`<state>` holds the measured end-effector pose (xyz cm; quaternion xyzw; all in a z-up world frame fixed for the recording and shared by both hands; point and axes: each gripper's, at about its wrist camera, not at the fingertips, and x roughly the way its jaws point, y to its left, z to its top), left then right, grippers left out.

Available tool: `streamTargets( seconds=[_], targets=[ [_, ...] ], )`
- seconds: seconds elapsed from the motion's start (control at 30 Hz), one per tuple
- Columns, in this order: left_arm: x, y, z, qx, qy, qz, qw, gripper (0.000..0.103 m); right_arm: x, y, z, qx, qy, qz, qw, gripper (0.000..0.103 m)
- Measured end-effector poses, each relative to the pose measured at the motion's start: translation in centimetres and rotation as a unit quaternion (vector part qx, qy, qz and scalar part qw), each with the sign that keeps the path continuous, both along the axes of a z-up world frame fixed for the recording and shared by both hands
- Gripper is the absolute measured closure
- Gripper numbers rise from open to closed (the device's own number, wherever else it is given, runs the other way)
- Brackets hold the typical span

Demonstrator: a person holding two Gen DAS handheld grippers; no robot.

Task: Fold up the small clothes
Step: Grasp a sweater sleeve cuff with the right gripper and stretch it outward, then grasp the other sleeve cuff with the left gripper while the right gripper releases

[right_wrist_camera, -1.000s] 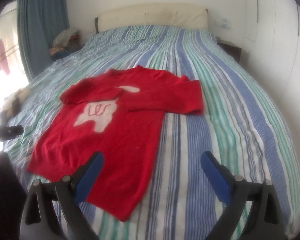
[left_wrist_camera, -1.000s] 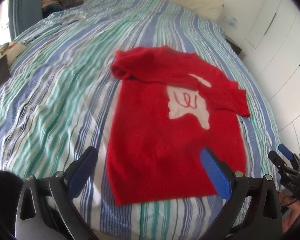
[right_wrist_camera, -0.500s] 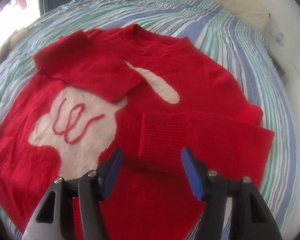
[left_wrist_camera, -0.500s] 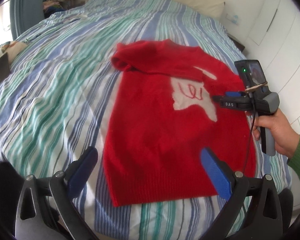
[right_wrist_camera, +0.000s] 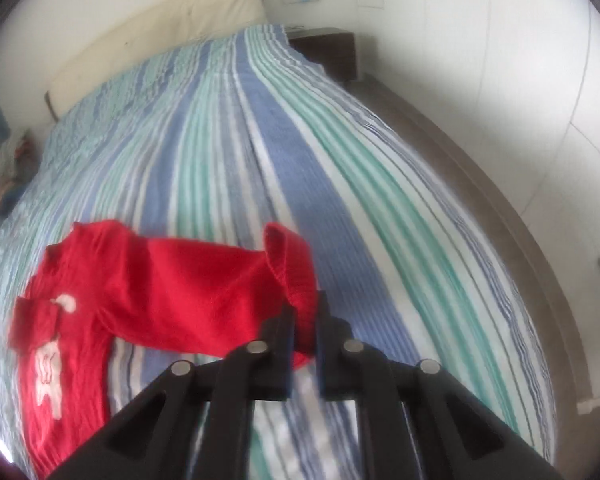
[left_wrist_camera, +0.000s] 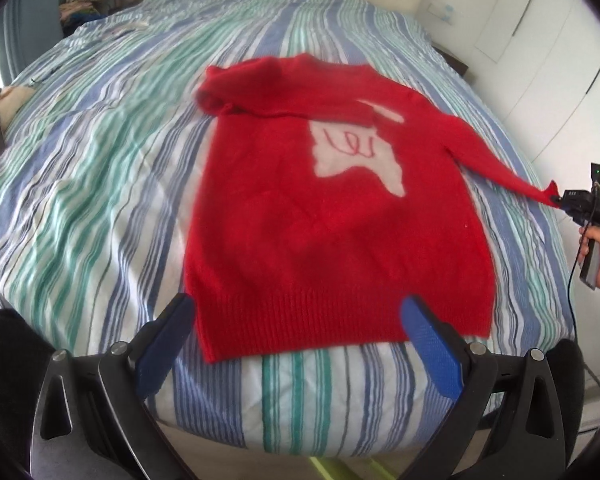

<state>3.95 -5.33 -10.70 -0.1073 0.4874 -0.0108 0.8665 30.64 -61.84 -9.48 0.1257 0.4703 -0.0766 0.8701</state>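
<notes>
The red sweater lies face up on the striped bed, hem toward you, one sleeve folded across the chest. You are on the sleeve step: your right gripper pinches the other sleeve's cuff, stretched outward. Next, lay it across the chest. Your left gripper hovers spread over the hem.

right gripper clamped, left gripper spread wide
right jaws pinch a red sleeve cuff toward 12 o'clock; left jaws hold nothing.
</notes>
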Motion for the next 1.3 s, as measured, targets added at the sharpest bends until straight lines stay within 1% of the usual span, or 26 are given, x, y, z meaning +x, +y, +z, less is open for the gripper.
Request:
streamTargets(
  seconds=[0.1,0.17,0.23,0.3,0.4,0.57,0.67,0.73,0.8,0.87,0.9,0.93,0.97,1.0,1.03,1.1,1.17,1.2,1.3],
  targets=[
    [0.0,-1.5,0.7,-0.002,-0.004,-0.017,0.9998,0.001,-1.2,-4.4,-3.1,0.031,0.029,-0.058,0.997,0.096],
    [-0.3,-2.3,1.1,0.004,-0.009,-0.026,0.9996,0.001,-1.8,-6.0,-5.1,0.072,0.040,-0.087,0.993,0.096],
    [-0.5,-2.7,1.2,0.012,-0.009,-0.033,0.9993,0.001,-2.5,-6.9,-7.0,0.107,0.049,-0.113,0.987,0.096],
    [-0.7,-2.6,1.0,0.020,-0.005,-0.035,0.9992,0.001,-2.8,-7.0,-7.9,0.112,0.048,-0.123,0.985,0.097],
    [-1.0,-1.9,0.4,0.031,0.005,-0.032,0.9990,0.001,-2.4,-6.6,-8.1,0.097,0.049,-0.119,0.987,0.097],
    [-1.3,-0.1,0.2,0.042,0.009,-0.022,0.9988,0.001,-2.8,-7.8,-8.6,0.109,0.049,-0.128,0.985,0.099],
    [-0.9,1.2,0.5,0.055,0.004,-0.023,0.9982,0.001,-3.4,-8.2,-8.3,0.125,0.041,-0.122,0.984,0.090],
    [-0.1,2.0,1.0,0.069,-0.002,-0.026,0.9973,0.001,-4.5,-8.7,-7.4,0.104,0.036,-0.133,0.985,0.084],
    [1.5,2.7,1.5,0.080,-0.008,-0.030,0.9963,0.001,-5.9,-8.8,-6.0,0.066,0.028,-0.133,0.988,0.084],
    [4.0,3.0,2.3,0.087,-0.017,-0.043,0.9951,0.001,-7.0,-7.5,-4.1,0.023,0.015,-0.104,0.994,0.084],
    [5.5,2.8,2.7,0.090,-0.026,-0.058,0.9939,0.001,-7.7,-6.2,-3.1,0.005,0.007,-0.082,0.997,0.083],
    [7.3,2.6,3.0,0.096,-0.032,-0.075,0.9921,0.001,-8.5,-4.6,-2.2,-0.005,-0.003,-0.055,0.998,0.078],
    [9.4,2.3,3.1,0.105,-0.032,-0.090,0.9899,0.001,-9.4,-2.7,-1.6,-0.009,-0.012,-0.025,1.000,0.074],
    [11.5,1.9,3.1,0.110,-0.027,-0.105,0.9881,0.001,-10.2,-0.8,-1.1,-0.008,-0.021,0.002,1.000,0.062],
    [13.7,1.5,3.0,0.112,-0.021,-0.117,0.9865,0.001,-11.1,1.3,-0.8,-0.002,-0.030,0.027,0.999,0.052],
    [17.8,0.2,2.2,0.123,0.000,-0.136,0.9831,0.001,-12.7,5.4,-0.9,0.015,-0.044,0.068,0.997,0.051],
    [21.1,-1.9,1.2,0.148,0.011,-0.159,0.9760,0.001,-13.8,9.4,-1.6,0.023,-0.047,0.101,0.994,0.051],
    [22.4,-3.2,0.6,0.162,0.015,-0.176,0.9709,0.001,-14.4,11.1,-2.1,0.025,-0.048,0.114,0.992,0.051],
    [24.9,-7.4,-1.6,0.208,0.022,-0.226,0.9514,0.001,-16.4,15.1,-3.7,0.023,-0.049,0.142,0.988,0.051]
  ],
)
